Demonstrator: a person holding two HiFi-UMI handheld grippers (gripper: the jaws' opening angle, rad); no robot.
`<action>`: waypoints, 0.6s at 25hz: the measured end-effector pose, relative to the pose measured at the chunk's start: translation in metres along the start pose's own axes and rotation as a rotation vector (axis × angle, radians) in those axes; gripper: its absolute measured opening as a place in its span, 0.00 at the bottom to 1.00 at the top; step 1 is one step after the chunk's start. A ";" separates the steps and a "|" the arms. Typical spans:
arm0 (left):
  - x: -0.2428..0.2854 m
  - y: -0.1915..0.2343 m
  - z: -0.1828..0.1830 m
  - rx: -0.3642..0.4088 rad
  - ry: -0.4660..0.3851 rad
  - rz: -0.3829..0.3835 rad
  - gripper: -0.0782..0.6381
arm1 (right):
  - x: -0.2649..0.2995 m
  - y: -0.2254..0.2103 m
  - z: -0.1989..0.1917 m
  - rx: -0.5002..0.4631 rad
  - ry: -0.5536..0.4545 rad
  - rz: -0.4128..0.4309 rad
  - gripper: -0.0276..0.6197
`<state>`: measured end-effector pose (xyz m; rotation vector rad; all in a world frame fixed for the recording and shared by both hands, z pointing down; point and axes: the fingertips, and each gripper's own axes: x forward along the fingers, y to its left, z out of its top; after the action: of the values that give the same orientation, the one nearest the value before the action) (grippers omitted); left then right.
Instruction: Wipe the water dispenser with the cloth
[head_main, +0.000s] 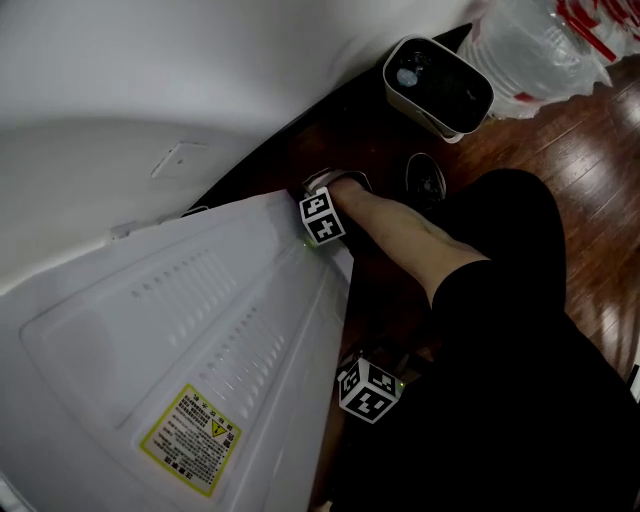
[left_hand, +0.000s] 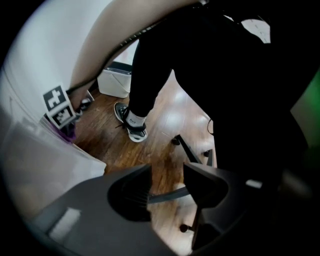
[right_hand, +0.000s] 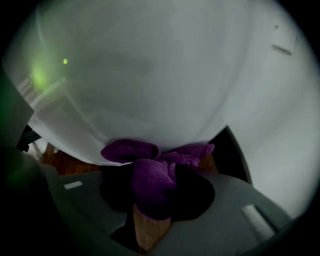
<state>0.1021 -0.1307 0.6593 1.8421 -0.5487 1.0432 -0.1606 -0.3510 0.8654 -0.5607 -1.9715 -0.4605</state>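
Observation:
The white water dispenser (head_main: 200, 330) fills the lower left of the head view, with a yellow label on its top. In the right gripper view my right gripper (right_hand: 159, 182) is shut on a bunched purple cloth (right_hand: 127, 150), which presses against the dispenser's white side (right_hand: 140, 75). Its marker cube (head_main: 322, 217) sits at the dispenser's far edge, at the end of my bare forearm. The left gripper view shows that cube (left_hand: 57, 105) with the cloth (left_hand: 67, 132) under it. My left gripper (left_hand: 166, 170) stands open over the floor with nothing between its jaws; its cube (head_main: 368, 388) is beside the dispenser's near corner.
A white box-shaped bin (head_main: 438, 82) stands on the wooden floor by the wall, with a clear plastic bag (head_main: 530, 40) beside it. My shoe (left_hand: 132, 122) and black trouser leg are close to the dispenser. A chair base with castors (left_hand: 192, 150) lies under the left gripper.

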 end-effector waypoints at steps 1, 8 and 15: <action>-0.001 -0.001 -0.001 0.002 0.000 -0.002 0.42 | 0.004 0.021 -0.003 0.009 0.004 0.037 0.27; -0.003 -0.017 -0.012 -0.013 -0.040 -0.008 0.41 | 0.000 0.185 -0.020 0.153 -0.004 0.446 0.27; -0.003 -0.033 -0.049 -0.059 -0.056 0.039 0.41 | -0.015 -0.017 -0.006 0.238 -0.033 -0.152 0.27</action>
<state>0.1032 -0.0720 0.6510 1.8191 -0.6443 0.9931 -0.1599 -0.3715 0.8530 -0.2704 -2.0736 -0.3044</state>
